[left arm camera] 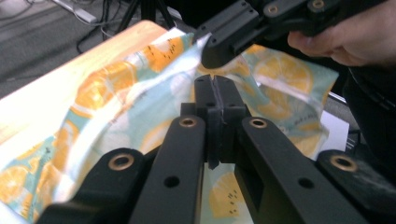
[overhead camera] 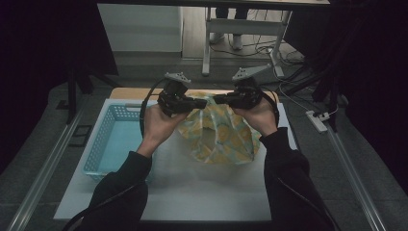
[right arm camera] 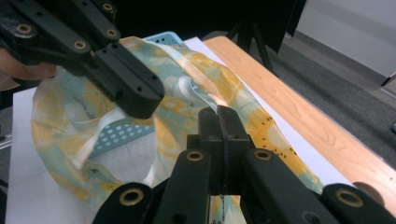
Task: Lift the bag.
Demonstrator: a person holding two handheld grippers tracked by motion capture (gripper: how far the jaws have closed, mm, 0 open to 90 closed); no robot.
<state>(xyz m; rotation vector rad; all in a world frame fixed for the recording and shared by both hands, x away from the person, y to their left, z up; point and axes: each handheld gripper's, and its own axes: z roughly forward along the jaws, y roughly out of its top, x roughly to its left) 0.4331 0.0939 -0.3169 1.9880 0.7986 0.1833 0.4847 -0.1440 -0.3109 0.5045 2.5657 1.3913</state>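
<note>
Bag (overhead camera: 219,132), thin plastic with orange-slice print on pale teal, held up over the middle of the white table (overhead camera: 192,192), its lower part sagging onto the table top. Its top edge is pinched at two points close together, mouth pulled partly open; in the right gripper view you look through the opening to the table and blue basket behind. Left gripper (overhead camera: 199,102) points right, jaws closed together on the bag's rim; the left gripper view shows the two jaws pressed flat with film running into the seam. Right gripper (overhead camera: 220,99) points left, tip to tip with the other, jaws also closed on the rim, a thin strip of film caught at the tip in the right gripper view. Left hand (overhead camera: 161,122) wraps the gripper body from below, wrist bent up, forearm rising from bottom left in a dark sleeve. Right hand (overhead camera: 257,115) mirrors it, palm under the body, forearm from bottom right. Grey plates sit on top of both grippers. Basket (overhead camera: 103,139), light blue and perforated, sits on the table's left side, just beside the bag; its near corner is hidden by the left sleeve. Exact grip points are hard to see in the high view, dark and small. Bag's far side and bottom are hidden by its own folds. Wood strip (overhead camera: 130,92) runs along the table's far edge.
</note>
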